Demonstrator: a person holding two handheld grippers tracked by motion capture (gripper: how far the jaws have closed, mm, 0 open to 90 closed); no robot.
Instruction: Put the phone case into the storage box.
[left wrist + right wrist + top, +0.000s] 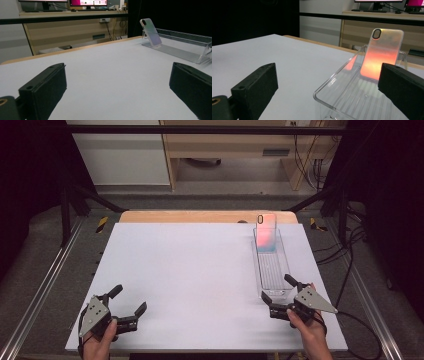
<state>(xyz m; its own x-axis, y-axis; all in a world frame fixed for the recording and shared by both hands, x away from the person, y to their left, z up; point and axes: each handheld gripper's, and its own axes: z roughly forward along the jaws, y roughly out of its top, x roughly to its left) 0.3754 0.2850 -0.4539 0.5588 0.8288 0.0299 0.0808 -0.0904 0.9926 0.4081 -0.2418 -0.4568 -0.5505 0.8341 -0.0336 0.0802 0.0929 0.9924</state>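
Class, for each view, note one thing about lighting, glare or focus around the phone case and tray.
High view: the phone case glows pink against dark surroundings. Left gripper view: the case looks pale lilac, and the near jaws are soft. Right gripper view: the case shines orange, with glints on the clear tray rim.

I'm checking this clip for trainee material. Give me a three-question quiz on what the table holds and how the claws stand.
1. True or false: the phone case lies flat on the table.
2. Which claw is nearer the clear tray? A) left claw B) right claw
3. Fill in: the jaws of both claws stand ____.

Key:
1. False; it leans upright at the tray's far end.
2. B; it sits at the tray's near end.
3. Open, with nothing between them.
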